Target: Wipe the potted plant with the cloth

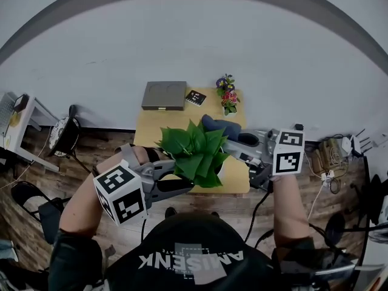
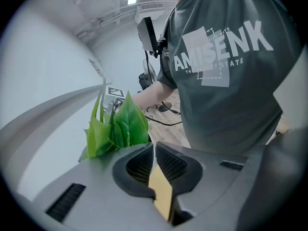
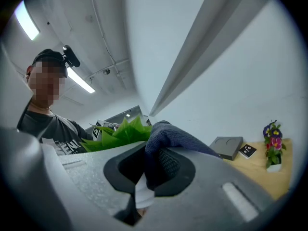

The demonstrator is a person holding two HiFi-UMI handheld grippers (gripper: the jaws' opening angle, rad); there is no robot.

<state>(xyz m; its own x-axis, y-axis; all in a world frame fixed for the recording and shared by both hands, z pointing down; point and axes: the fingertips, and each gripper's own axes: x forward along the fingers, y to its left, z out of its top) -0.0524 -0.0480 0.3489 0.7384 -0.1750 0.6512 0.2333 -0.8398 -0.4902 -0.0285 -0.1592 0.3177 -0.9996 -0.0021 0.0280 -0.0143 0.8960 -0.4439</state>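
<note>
The potted plant (image 1: 194, 153) has broad green leaves and a white pot (image 1: 225, 172), and stands near the front edge of the light wooden table (image 1: 149, 130). My left gripper (image 1: 185, 183) reaches under the leaves from the left. Its jaws (image 2: 153, 160) are nearly shut on a thin white edge, seemingly the pot's rim, with the leaves (image 2: 115, 126) just beyond. My right gripper (image 1: 229, 143) is level at the plant's right side, shut on a dark blue cloth (image 1: 221, 126). The cloth (image 3: 168, 136) bulges out over the jaws (image 3: 154, 167) against the leaves (image 3: 118, 131).
At the back of the table lie a flat grey box (image 1: 163, 96), a small black card (image 1: 195, 97) and a little pot of purple and pink flowers (image 1: 228, 99). A black chair (image 1: 63, 135) stands left of the table. Cables (image 1: 327, 162) lie on the floor at the right.
</note>
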